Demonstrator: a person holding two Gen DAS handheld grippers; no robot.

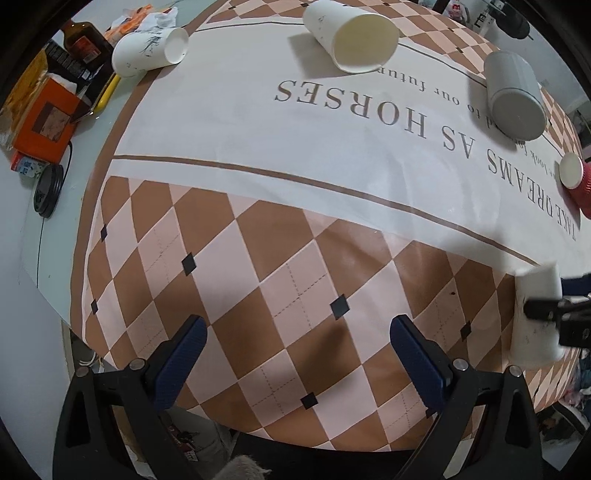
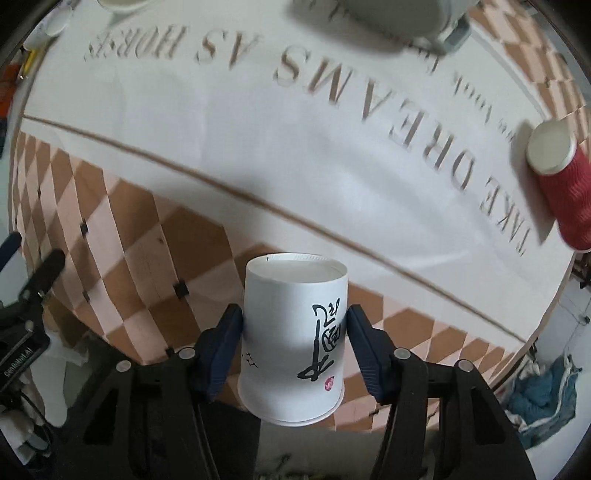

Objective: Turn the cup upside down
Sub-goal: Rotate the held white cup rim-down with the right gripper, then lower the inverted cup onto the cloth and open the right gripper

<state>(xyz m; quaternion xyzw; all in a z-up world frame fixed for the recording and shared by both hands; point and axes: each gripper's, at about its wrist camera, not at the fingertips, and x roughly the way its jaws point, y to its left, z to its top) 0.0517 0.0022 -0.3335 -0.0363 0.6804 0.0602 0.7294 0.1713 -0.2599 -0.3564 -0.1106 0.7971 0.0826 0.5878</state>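
Note:
My right gripper point(image 2: 293, 325) is shut on a white paper cup with black calligraphy point(image 2: 291, 332). The cup's base points away from me and its rim toward me, held above the table's near edge. The same cup point(image 1: 535, 317) shows at the right edge of the left wrist view, with the right gripper's fingers point(image 1: 543, 309) on it. My left gripper point(image 1: 297, 350) is open and empty, above the checkered part of the tablecloth point(image 1: 258, 258).
Other cups lie on their sides: a white one point(image 1: 354, 35), a second white one point(image 1: 147, 48), a grey one point(image 1: 515, 96) and a red one point(image 2: 561, 184). Boxes, a bottle and a cable point(image 1: 48, 110) crowd the left table edge.

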